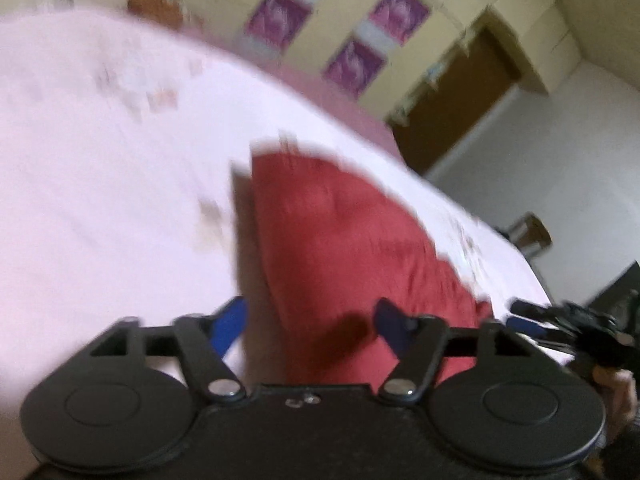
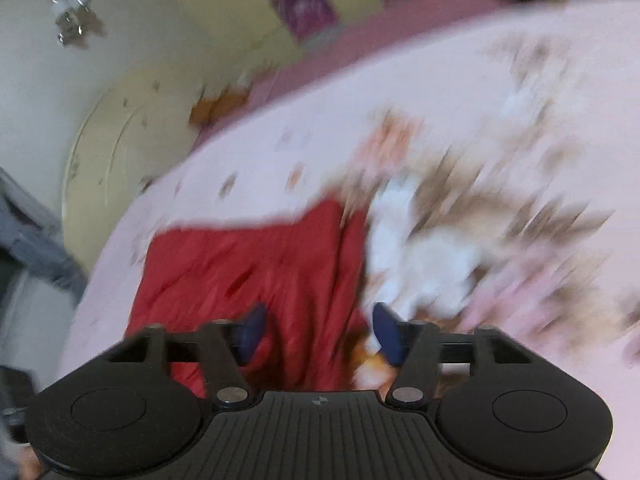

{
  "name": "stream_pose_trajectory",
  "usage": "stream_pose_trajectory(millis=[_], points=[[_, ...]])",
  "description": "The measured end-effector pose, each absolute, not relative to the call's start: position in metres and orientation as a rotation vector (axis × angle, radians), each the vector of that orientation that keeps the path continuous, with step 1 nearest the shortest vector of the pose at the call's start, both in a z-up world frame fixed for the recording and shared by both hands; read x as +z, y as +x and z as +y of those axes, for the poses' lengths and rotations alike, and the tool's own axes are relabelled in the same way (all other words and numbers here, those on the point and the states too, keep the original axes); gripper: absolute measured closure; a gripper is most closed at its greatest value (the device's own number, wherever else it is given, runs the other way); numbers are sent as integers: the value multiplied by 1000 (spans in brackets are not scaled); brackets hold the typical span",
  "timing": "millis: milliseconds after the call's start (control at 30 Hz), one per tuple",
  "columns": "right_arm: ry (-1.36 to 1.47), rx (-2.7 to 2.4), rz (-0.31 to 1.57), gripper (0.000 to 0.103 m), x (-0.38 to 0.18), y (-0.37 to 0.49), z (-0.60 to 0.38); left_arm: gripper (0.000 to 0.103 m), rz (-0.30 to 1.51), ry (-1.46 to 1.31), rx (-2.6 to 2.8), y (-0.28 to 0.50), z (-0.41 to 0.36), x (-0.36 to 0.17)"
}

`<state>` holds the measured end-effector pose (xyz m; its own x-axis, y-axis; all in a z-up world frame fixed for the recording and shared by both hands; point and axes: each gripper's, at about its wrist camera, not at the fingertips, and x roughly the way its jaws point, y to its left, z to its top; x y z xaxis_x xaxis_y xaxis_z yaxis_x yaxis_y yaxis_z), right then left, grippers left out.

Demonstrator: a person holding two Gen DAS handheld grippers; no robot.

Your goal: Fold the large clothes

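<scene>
- The red garment (image 1: pixel 344 248) on the bed (image 1: pixel 100 160) looks soft, light and limp; you should pinch it at corners or hems.
- Your left gripper (image 1: pixel 308 320) and right gripper (image 2: pixel 318 334) both have fingers spread wide, holding nothing.

text: none legible | labels: none; views blurred, perhaps hiding small print

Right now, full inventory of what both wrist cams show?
red garment: 1, red, lying on the bed ahead of both grippers
bed sheet: 1, pale pink with blurred floral print, covers the bed
wardrobe: 1, cream with purple panels, behind the bed
door: 1, brown, beside the wardrobe
left gripper: 1, black with blue pads, open, over the garment
right gripper: 1, black with blue pads, open, over the garment's edge
</scene>
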<state>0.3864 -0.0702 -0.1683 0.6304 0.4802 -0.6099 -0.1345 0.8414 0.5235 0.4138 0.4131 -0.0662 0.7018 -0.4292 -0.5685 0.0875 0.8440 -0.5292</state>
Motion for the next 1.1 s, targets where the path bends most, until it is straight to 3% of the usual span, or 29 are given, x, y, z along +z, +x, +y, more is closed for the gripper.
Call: stream_pose_trajectory(millis=[100,300,567,867,1100], points=[[262,449,770,89,-147,384,-44,54,698,-445,-345,427,398,-51],[37,463,818,90,-179,394,-2,60,775,-276,-386,462,342,-67],[159,403,870,90,-226,405,-29,60,790,-345,-349,466,357,-88],[164,511,724,90,-162,418,-8,58,758,-210,-347,498,327,-50],[67,519,856,90,-205,462,35,57,844,-229,-325,531,321,-71]])
